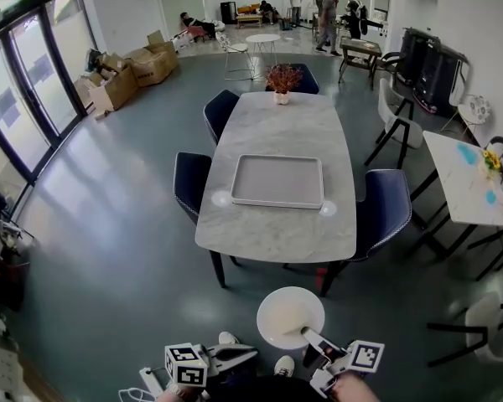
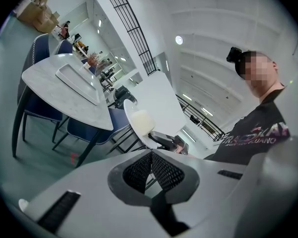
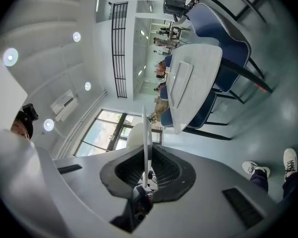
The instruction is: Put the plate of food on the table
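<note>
**Plate in the Air, Table Ahead**

The right claw [image 1: 306, 335] is pinched tight on the rim of the round white plate [image 1: 289, 316]. In the right gripper view the thin rim stands right between its two black pads, with no gap. The left claw [image 1: 245, 354] has its jaws pressed together with nothing in them. It hangs just beside the plate and does not touch it.

The plate is up in the air over the grey floor, near the person's white shoes [image 1: 283, 365]. Some pale, creamy food [image 2: 140, 120] sits on it. Only one side is held, so I think it could tip.

Ahead stands the long grey marble table with round corners [image 1: 272, 229]. The plate is well apart from its near edge. A flat grey rectangular tray [image 1: 277, 181] lies in the middle of the table, a bit closer to that near edge. Two small white round things [image 1: 222, 198] lie by the tray's near corners. A little pot of reddish flowers [image 1: 282, 79] stands at the far edge. Dark blue chairs [image 1: 384, 208] wait along the long edges.

To do this well, keep the plate flat while walking up to the near edge. The empty left claw could hold the other side steady. Lower the plate softly onto a bare spot. Let it rest all the way before the right claw lets go.
</note>
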A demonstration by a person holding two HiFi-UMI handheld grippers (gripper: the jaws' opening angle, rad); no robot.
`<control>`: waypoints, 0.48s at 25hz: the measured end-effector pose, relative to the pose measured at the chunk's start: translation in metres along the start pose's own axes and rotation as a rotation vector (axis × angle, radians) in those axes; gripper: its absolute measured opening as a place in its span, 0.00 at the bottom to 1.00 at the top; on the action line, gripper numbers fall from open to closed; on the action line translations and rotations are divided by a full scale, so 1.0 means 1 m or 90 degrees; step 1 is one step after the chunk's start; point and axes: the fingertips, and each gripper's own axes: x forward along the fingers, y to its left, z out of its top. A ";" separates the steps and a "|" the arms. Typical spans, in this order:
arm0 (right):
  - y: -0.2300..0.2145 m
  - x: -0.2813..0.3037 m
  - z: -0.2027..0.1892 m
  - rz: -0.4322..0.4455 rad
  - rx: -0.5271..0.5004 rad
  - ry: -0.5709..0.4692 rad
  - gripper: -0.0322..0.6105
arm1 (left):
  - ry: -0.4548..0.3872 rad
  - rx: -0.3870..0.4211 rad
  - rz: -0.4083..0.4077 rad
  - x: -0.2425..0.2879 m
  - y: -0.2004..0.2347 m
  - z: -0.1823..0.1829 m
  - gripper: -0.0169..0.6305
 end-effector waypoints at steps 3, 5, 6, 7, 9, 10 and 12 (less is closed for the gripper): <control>0.004 0.016 0.002 -0.001 0.004 -0.006 0.10 | 0.002 0.011 -0.003 -0.010 0.008 0.009 0.04; 0.005 0.027 0.001 -0.004 0.003 -0.006 0.10 | -0.001 0.012 -0.004 -0.018 0.014 0.017 0.04; 0.006 0.033 0.001 -0.006 0.001 -0.003 0.10 | -0.004 0.007 -0.003 -0.023 0.018 0.021 0.04; 0.008 0.039 0.000 -0.005 0.000 -0.002 0.10 | -0.007 0.001 -0.002 -0.027 0.022 0.025 0.04; 0.010 0.051 -0.001 -0.009 0.000 0.000 0.10 | -0.008 -0.004 -0.003 -0.034 0.027 0.032 0.04; 0.010 0.057 0.000 -0.014 -0.002 0.001 0.10 | -0.007 -0.005 -0.003 -0.037 0.030 0.037 0.04; 0.011 0.070 0.000 -0.018 0.000 -0.001 0.10 | -0.007 -0.006 -0.004 -0.044 0.038 0.047 0.04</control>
